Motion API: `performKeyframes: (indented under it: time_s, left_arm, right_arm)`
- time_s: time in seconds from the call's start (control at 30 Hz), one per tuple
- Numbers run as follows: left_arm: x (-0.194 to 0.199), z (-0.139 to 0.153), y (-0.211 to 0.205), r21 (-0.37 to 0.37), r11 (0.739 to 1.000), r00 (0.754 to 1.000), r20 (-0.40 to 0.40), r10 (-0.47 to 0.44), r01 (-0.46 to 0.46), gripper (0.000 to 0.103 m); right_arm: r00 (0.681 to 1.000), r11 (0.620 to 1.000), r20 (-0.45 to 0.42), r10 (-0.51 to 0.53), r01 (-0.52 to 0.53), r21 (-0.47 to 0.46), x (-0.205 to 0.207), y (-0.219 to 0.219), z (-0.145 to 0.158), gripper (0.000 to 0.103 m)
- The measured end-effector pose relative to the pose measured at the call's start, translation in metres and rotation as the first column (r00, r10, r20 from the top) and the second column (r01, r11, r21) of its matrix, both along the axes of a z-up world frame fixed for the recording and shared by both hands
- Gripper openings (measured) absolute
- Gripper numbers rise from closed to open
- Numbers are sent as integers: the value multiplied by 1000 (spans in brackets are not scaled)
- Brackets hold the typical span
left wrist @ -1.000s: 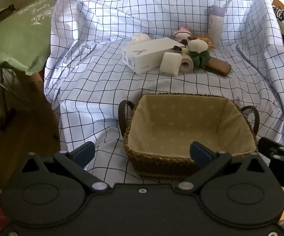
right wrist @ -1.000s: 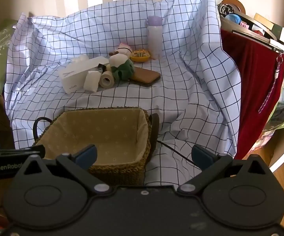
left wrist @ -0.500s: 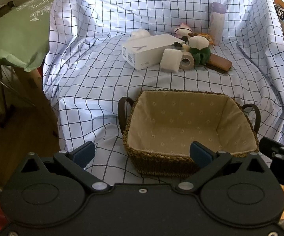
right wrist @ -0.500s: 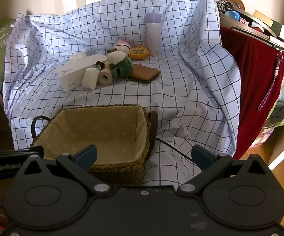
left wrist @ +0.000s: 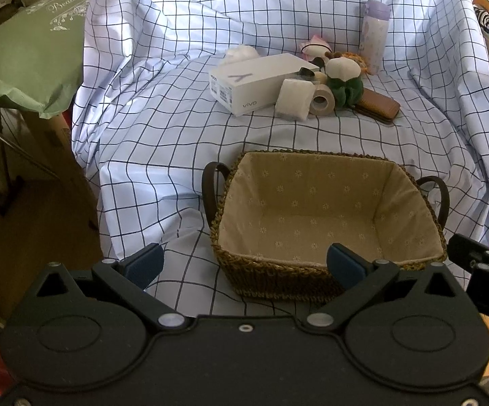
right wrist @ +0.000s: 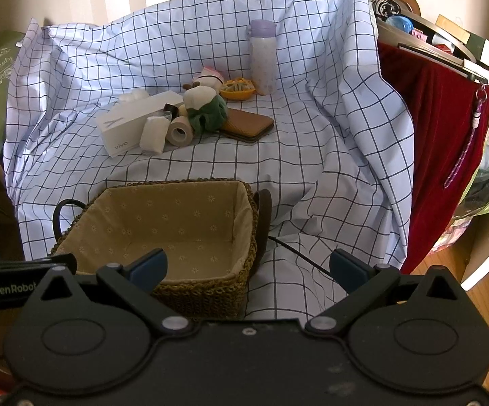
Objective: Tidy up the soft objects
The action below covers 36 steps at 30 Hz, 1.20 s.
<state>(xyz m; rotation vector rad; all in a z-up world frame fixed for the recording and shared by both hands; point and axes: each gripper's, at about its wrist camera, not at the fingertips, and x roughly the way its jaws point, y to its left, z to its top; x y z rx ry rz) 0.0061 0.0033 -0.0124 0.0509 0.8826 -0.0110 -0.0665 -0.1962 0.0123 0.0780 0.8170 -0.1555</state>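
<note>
Checked cloth (left wrist: 183, 142) covers everything; both your left hand-held gripper (left wrist: 242, 265) and right hand-held gripper (right wrist: 248, 267) hang wide open, empty, above the lined basket (left wrist: 322, 284). Green plush toy (left wrist: 344, 83) sits far behind, crowded against the tape roll (left wrist: 322, 101); you may drag neighbours.

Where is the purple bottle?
The purple bottle stands upright at the back of the checked cloth, just right of the yellow bowl, far behind the basket.

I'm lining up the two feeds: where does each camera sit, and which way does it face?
Left wrist: behind the open left gripper, facing the basket; right gripper's edge shows at right.
Right wrist: behind the open right gripper, basket lower left; left gripper's edge at left.
Shared: basket, white box, checked cloth.
</note>
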Motion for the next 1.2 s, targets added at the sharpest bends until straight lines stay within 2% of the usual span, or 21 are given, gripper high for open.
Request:
performKeyframes:
  time_s: [1.2]
  left_arm:
    - [-1, -2, 0, -8, 1000, 1000, -12, -1, 1, 100]
  right_arm:
    - [1000, 1000, -14, 10, -9, 8, 1, 2, -2, 103]
